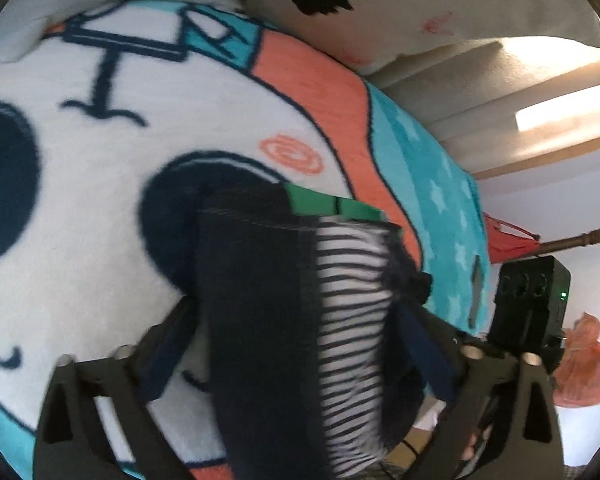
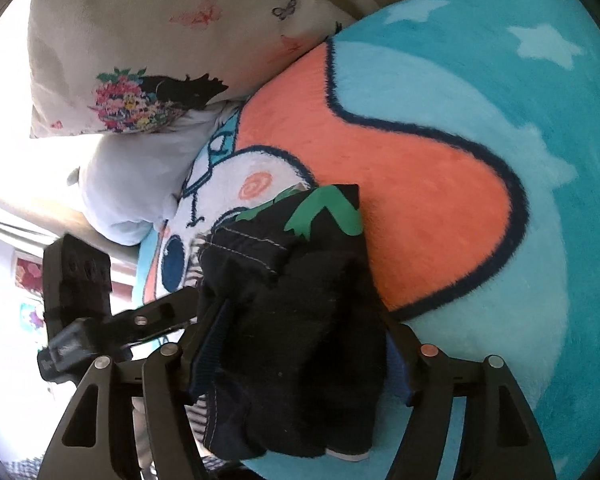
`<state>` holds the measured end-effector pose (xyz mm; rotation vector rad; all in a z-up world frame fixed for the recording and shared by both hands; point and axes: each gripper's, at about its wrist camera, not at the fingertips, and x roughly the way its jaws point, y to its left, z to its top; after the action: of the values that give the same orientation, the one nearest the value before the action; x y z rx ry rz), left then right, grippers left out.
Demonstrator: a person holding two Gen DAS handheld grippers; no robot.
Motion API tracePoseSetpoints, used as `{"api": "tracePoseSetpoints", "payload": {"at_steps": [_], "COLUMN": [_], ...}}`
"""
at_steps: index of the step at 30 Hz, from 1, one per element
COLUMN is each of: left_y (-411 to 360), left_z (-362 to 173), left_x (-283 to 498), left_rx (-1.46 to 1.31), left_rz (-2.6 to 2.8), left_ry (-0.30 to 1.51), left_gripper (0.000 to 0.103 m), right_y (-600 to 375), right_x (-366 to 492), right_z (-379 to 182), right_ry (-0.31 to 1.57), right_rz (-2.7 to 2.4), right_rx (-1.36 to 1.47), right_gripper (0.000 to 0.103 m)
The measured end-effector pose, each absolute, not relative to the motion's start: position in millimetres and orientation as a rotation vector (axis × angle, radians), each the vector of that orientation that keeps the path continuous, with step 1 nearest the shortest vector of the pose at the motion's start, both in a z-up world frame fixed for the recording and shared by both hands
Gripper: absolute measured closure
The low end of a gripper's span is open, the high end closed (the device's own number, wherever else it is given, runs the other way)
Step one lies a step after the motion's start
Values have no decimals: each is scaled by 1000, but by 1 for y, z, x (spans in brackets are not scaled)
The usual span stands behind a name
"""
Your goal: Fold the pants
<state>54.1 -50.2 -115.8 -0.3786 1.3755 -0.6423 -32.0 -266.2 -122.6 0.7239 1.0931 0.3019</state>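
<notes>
Hanging between two hand-held grippers, the small dark navy pants with a striped white lining and green printed patches (image 1: pixel 268 320) are being held up above a plush fleece blanket printed with a white cartoon face, an orange heart shape and a turquoise starred border (image 1: pixel 100 152). In the left wrist view the left gripper (image 1: pixel 300 344) is being seen with its blue-padded fingers (image 1: pixel 428 344) standing on either side of a hanging fold of the cloth; whether they are pressing it or only flanking it cannot be told, since the fabric is hiding the gap. In the right wrist view the right gripper (image 2: pixel 296 344) is being shown wrapped in a bunched mass of the same dark cloth (image 2: pixel 300 320), and its grip cannot be told either. The garment is being judged light, soft and limp, likely to sag and slide wherever it is not supported, so a hold on the stitched waistband or a hem seam (image 2: pixel 252 248) is being judged firmer than one on loose fabric. In the left view the long axis is being seen running away from the camera along the fingers, the green-printed end (image 1: pixel 332 206) pointing toward the blanket. Two pale pillows, one with butterflies and a floral patch (image 2: pixel 140 60), are being seen lying beyond the blanket, well apart from the pants.
</notes>
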Motion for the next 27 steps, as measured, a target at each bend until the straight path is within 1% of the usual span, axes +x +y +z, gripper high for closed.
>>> {"api": "tracePoseSetpoints", "payload": {"at_steps": [2, 3, 4, 5, 6, 7, 9, 12, 18, 27], "left_y": [-57, -60, -62, -63, -63, -61, -59, -53, -36, -13], "left_z": [-114, -113, -112, -111, -110, -106, -99, -87, -70, -48], "left_x": [53, 51, 49, 47, 45, 42, 39, 34, 30, 37], "left_rx": [-336, -313, -298, -287, -291, -302, -303, -294, -282, -250], "left_rz": [-626, -617, -612, -619, -627, -630, -637, -639, -622, -598], "left_ry": [1376, 1372, 1363, 1370, 1377, 1369, 1357, 1339, 1304, 1239], "left_gripper": [0, 6, 34, 45, 49, 54, 58, 58, 58, 58], "right_y": [-261, -257, -256, -253, -252, -251, -249, -242, -222, -190], "right_x": [-28, -25, -24, -22, -23, -24, -27, -32, -34, -23], "right_z": [-121, -119, -118, -117, -114, -112, -106, -90, -67, -48], "right_ry": [1099, 1101, 1106, 1116, 1121, 1121, 1113, 1090, 1058, 1043], "right_rz": [301, 288, 283, 280, 271, 266, 263, 261, 276, 302], "right_rx": [689, 665, 654, 647, 642, 637, 626, 600, 547, 518], "right_gripper": [29, 33, 38, 49, 56, 58, 64, 67, 69, 70]}}
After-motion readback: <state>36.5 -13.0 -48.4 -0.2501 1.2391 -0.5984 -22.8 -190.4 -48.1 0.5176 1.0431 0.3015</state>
